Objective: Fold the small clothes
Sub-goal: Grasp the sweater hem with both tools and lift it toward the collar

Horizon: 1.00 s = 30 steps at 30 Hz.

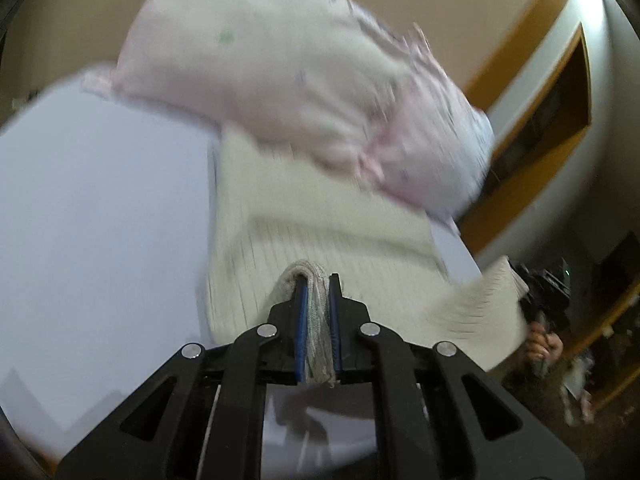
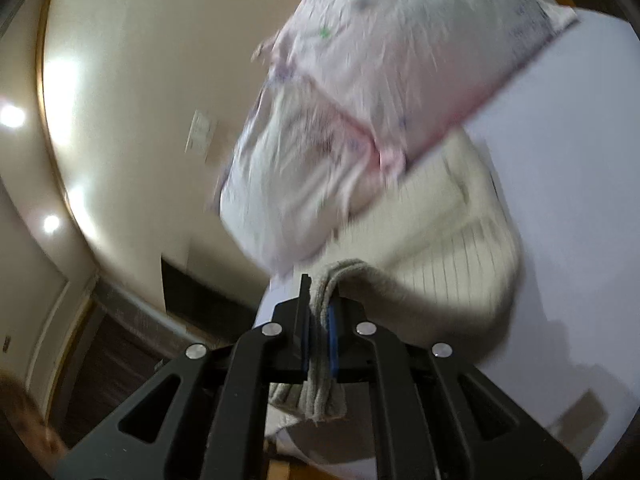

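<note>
A cream ribbed knit garment (image 1: 320, 208) lies partly on the white surface (image 1: 100, 200) and is lifted at its near edge. My left gripper (image 1: 318, 284) is shut on a bunched edge of it. My right gripper (image 2: 322, 284) is shut on another bunched edge of the same garment (image 2: 452, 240), which sags between the two grips. In the left wrist view the right gripper (image 1: 544, 292) shows at the right, holding the garment's far corner. Both views are motion-blurred.
A pale pink printed pillow (image 1: 304, 80) lies just beyond the garment, partly on it; it also shows in the right wrist view (image 2: 360, 100). Beige walls with wooden trim (image 1: 520, 52) stand behind. Dark floor (image 2: 108, 360) lies off the surface's edge.
</note>
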Motion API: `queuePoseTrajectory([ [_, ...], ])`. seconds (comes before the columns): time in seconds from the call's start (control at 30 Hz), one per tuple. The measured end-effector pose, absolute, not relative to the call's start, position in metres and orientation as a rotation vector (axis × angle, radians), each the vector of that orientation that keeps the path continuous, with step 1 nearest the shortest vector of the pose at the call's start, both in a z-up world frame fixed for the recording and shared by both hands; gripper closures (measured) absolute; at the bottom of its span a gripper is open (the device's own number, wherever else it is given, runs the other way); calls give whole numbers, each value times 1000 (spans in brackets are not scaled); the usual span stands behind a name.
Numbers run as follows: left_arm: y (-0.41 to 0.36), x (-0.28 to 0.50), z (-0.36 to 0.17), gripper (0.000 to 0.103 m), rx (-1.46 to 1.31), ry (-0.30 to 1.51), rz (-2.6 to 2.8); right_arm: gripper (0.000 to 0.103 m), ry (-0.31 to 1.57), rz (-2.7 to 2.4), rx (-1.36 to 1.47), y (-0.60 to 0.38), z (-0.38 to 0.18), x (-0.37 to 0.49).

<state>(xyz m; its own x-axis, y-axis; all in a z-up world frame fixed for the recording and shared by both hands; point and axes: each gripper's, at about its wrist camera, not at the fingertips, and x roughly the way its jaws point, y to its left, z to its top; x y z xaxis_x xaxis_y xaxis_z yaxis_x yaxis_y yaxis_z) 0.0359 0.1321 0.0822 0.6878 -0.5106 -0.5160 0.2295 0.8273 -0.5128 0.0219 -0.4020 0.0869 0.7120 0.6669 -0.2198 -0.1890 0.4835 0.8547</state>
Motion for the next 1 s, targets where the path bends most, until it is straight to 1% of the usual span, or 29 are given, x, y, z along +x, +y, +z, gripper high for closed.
queuePoseTrajectory([
  [0.07, 131, 86, 89, 94, -447, 673, -365, 97, 580, 507, 977, -419, 85, 67],
  [0.13, 127, 129, 84, 94, -458, 672, -304, 97, 606, 419, 1020, -427, 68, 123],
  [0.2, 126, 180, 66, 94, -469, 708, -244, 97, 653, 309, 1040, -431, 45, 164],
  [0.27, 123, 221, 40, 94, -494, 797, -188, 97, 728, 225, 1071, -430, 17, 192],
  [0.37, 128, 240, 22, 94, -554, 849, -188, 96, 773, 155, 1125, -426, -8, 211],
  [0.4, 131, 241, 21, 93, -580, 853, -204, 94, 767, 147, 1153, -427, -11, 214],
  [0.43, 137, 241, 20, 91, -607, 858, -222, 84, 762, 147, 1184, -429, -12, 217],
  [0.47, 143, 243, 21, 87, -649, 857, -241, 74, 757, 156, 1225, -430, -14, 221],
  [0.5, 151, 244, 24, 80, -689, 846, -247, 51, 739, 188, 1280, -430, -16, 227],
  [0.53, 159, 242, 30, 48, -698, 821, -212, 34, 715, 218, 1310, -429, -15, 231],
  [0.57, 165, 239, 37, 22, -698, 789, -177, 29, 666, 258, 1326, -429, -8, 232],
  [0.6, 173, 231, 47, 21, -697, 727, -141, 24, 632, 283, 1324, -429, -2, 230],
  [0.67, 179, 221, 54, 21, -694, 711, -161, 21, 575, 326, 1276, -430, 15, 219],
  [0.73, 174, 211, 55, 21, -647, 745, -187, 16, 569, 332, 1215, -428, 23, 206],
  [0.83, 148, 193, 44, 21, -519, 827, -242, 13, 543, 356, 1110, -430, 27, 186],
  [0.9, 139, 189, 36, 21, -500, 868, -270, 12, 520, 371, 1076, -434, 20, 175],
  [1.0, 127, 191, 19, 29, -495, 943, -280, 11, 557, 357, 1091, -434, 5, 176],
])
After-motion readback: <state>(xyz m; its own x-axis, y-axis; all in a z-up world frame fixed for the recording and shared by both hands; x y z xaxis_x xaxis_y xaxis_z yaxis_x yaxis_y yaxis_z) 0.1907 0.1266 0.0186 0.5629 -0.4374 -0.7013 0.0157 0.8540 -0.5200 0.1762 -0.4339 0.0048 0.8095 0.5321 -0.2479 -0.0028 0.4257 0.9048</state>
